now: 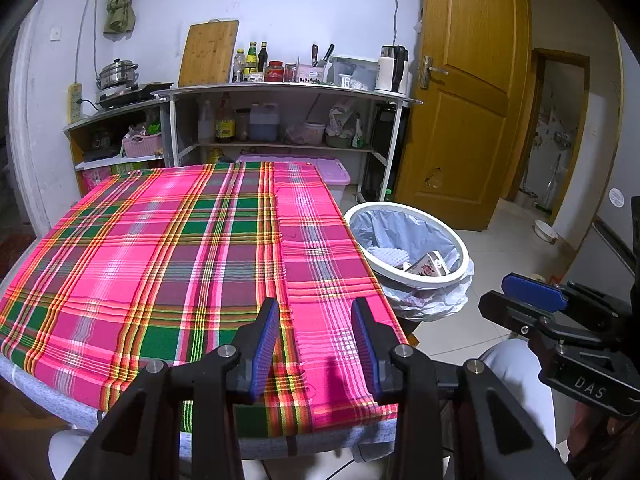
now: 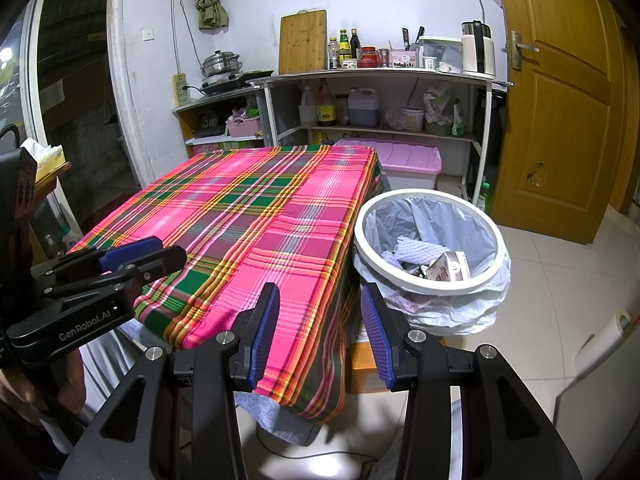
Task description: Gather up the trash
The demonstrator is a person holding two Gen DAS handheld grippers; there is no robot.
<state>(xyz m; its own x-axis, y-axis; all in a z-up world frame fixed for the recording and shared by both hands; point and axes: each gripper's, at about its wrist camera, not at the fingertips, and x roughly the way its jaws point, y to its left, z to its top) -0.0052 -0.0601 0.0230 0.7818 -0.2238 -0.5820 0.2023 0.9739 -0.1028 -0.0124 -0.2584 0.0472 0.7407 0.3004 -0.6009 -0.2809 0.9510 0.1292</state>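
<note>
Left wrist view shows your left hand-held gripper [image 1: 316, 344] spread, holding nothing; your right hand-held gripper [image 2: 320, 332] likewise. Trash [image 2: 436, 264] lies in the bin [image 2: 496, 240], right of the surface [image 1: 160, 248]. It looks light and crushable; pinch edges gently.

A home kitchen. Open metal shelving [image 2: 376, 76] along the back wall carries a cutting board [image 2: 303, 42], sauce bottles [image 2: 344, 46], a knife block [image 2: 406, 56] and an electric kettle [image 2: 478, 48]; a steamer pot [image 2: 221, 63] sits on a hotplate at its left end. A plaid-covered table [image 2: 248, 216] stands beside a lined waste bin [image 2: 430, 240] and wooden door [image 2: 560, 92].
</note>
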